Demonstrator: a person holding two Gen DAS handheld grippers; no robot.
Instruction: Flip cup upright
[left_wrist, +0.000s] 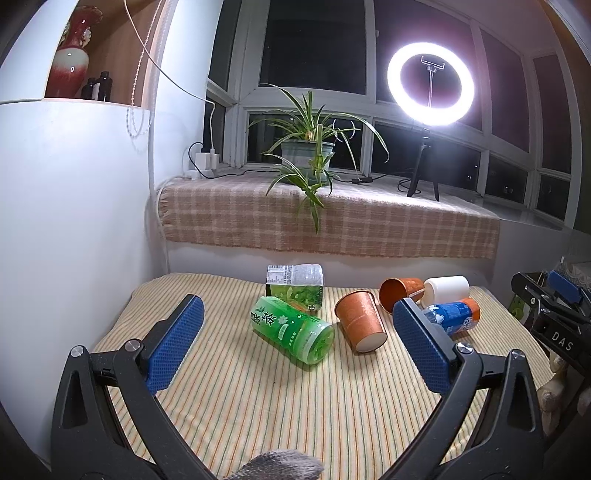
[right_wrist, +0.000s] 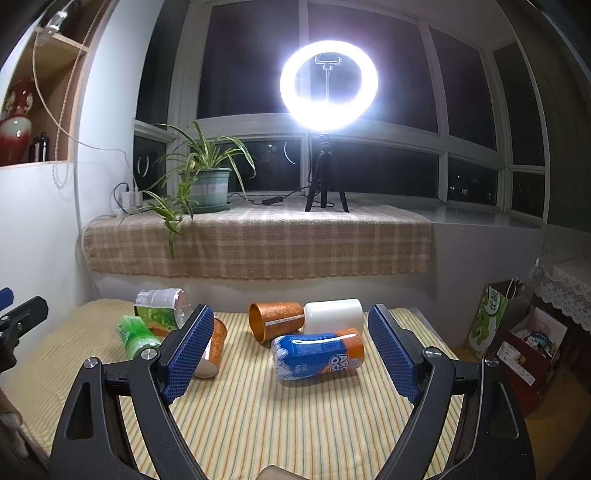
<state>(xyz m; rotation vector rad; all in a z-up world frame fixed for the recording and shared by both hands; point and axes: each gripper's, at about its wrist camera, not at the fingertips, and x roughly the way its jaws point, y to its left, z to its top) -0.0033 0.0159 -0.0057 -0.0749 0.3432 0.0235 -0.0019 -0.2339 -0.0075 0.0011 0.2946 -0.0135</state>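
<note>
Several cups lie on their sides on a striped cloth (left_wrist: 258, 406). A green cup (left_wrist: 291, 328) lies in the middle, an orange cup (left_wrist: 360, 323) beside it, and further back an orange cup (left_wrist: 400, 291), a white cup (left_wrist: 447, 290) and a blue-orange cup (left_wrist: 456, 317). My left gripper (left_wrist: 297, 317) is open, above the cloth short of the green cup. My right gripper (right_wrist: 291, 325) is open, with the blue-orange cup (right_wrist: 317, 354) lying between its fingers. The orange cup (right_wrist: 275, 319), white cup (right_wrist: 332, 315), green cup (right_wrist: 138, 338) and near orange cup (right_wrist: 212, 350) show there too.
A green-labelled clear container (left_wrist: 295, 284) stands at the back of the cloth. Behind is a ledge with a checked blanket (left_wrist: 332, 225), a potted plant (left_wrist: 306, 155) and a ring light on a tripod (left_wrist: 430, 85). A wall (left_wrist: 74, 221) is on the left; bags (right_wrist: 517, 332) stand on the right.
</note>
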